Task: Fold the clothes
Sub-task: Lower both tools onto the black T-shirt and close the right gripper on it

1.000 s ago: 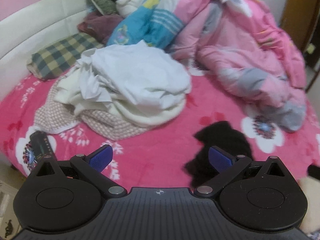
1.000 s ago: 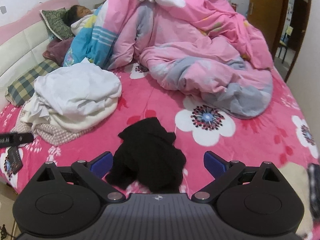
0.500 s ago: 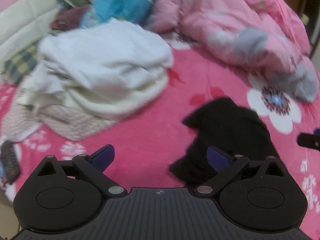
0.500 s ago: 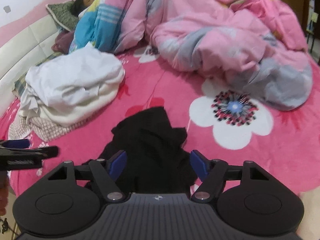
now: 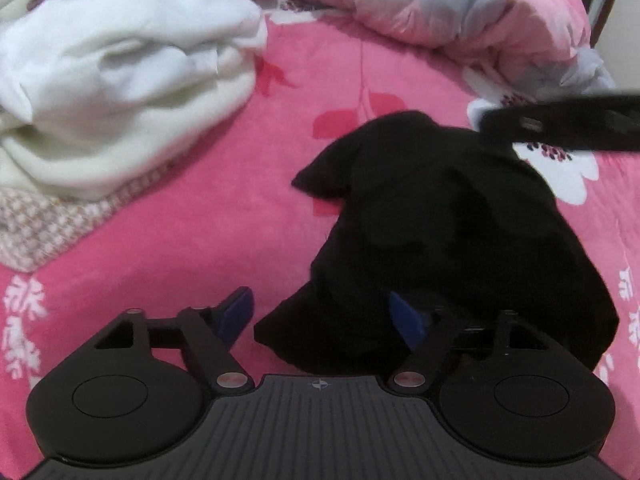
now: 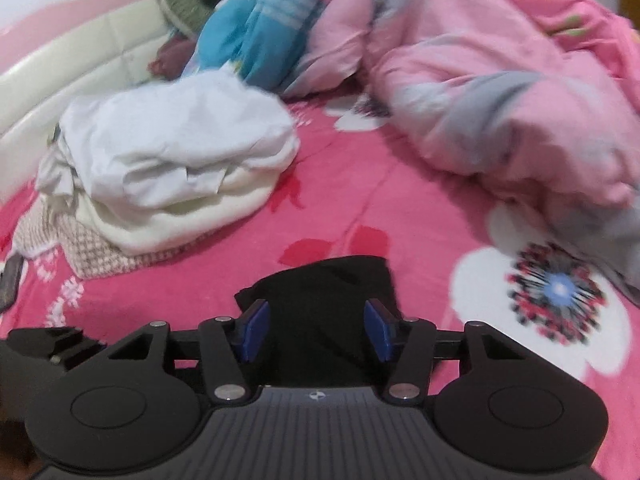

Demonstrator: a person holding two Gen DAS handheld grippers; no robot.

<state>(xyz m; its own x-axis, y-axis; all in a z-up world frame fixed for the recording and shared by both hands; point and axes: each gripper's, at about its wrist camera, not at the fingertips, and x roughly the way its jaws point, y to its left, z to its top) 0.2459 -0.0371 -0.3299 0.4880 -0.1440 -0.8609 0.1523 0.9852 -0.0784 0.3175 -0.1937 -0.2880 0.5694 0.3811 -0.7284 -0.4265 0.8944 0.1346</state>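
A crumpled black garment [image 5: 440, 220] lies on the pink flowered bedsheet [image 5: 192, 248]. My left gripper [image 5: 324, 316] hangs low over its near left edge. The jaws are closing: the right pad lies over the cloth, the left pad is still off it above bare sheet. In the right wrist view the same black garment [image 6: 324, 280] fills the gap of my right gripper [image 6: 318, 330]. These jaws are closing too, one blue pad on each side of a fold, not visibly pinching it. The right gripper's black frame [image 5: 560, 126] crosses the left view's right edge.
A heap of white and cream clothes [image 6: 172, 160] on a checked knit sits left of the garment. A bunched pink duvet [image 6: 500, 100] fills the back right. A person lies under a blue cover [image 6: 256, 24] at the headboard. A dark flat object [image 6: 10, 284] lies at the left edge.
Both grippers have come down and forward onto the black garment, which now looks much larger. Both pairs of jaws have narrowed, the right pair more.
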